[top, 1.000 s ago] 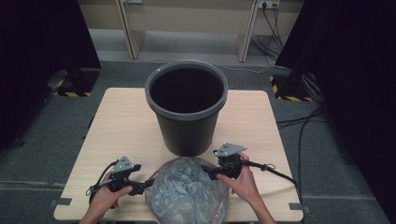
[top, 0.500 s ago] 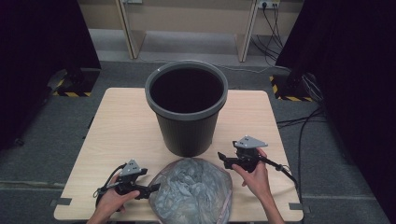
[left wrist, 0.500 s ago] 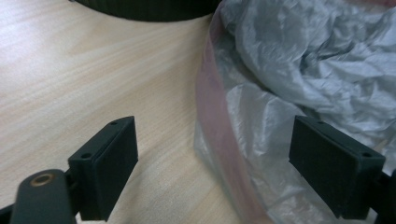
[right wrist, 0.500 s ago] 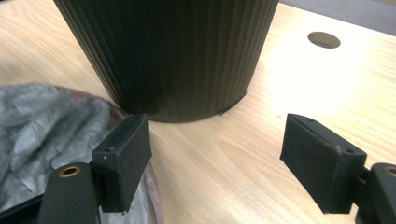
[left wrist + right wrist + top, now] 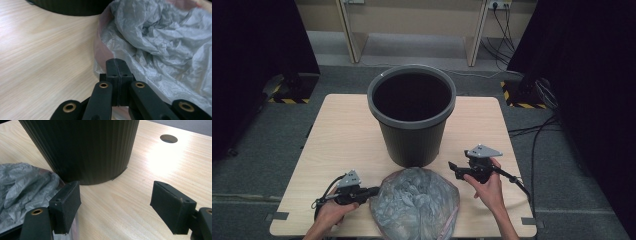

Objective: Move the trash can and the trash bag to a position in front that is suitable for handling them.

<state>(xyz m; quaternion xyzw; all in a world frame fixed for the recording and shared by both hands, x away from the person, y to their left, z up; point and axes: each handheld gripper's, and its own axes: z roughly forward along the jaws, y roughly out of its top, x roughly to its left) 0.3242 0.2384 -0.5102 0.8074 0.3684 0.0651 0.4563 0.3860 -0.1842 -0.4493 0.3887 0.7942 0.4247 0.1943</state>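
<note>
At the near edge of a pale wooden table, a crumpled grey plastic bag lies between two hand-held grippers. The left gripper sits at the bag's left side, its jaws having just closed; in the left gripper view they stand pressed together at the bag's pinkish rim, and whether a fold of film is caught between them cannot be made out. The right gripper hovers near the bag's upper right corner, apart from it, jaws spread wide with nothing but bare tabletop between them. In that view, the bag lies beside and behind the left-hand jaw.

The bag's lower edge is cut off by the frame in the high view, as are both of the person's forearms. What the bag holds is hidden under its wrinkled film.

Just behind the bag stands a dark ribbed bin, upright, its mouth open and its inside in shadow. A round cable hole pierces the tabletop beyond the right gripper. Around the table lie grey carpet, black curtains either side, loose cables on the right, and yellow-and-black hazard tape on the floor.
</note>
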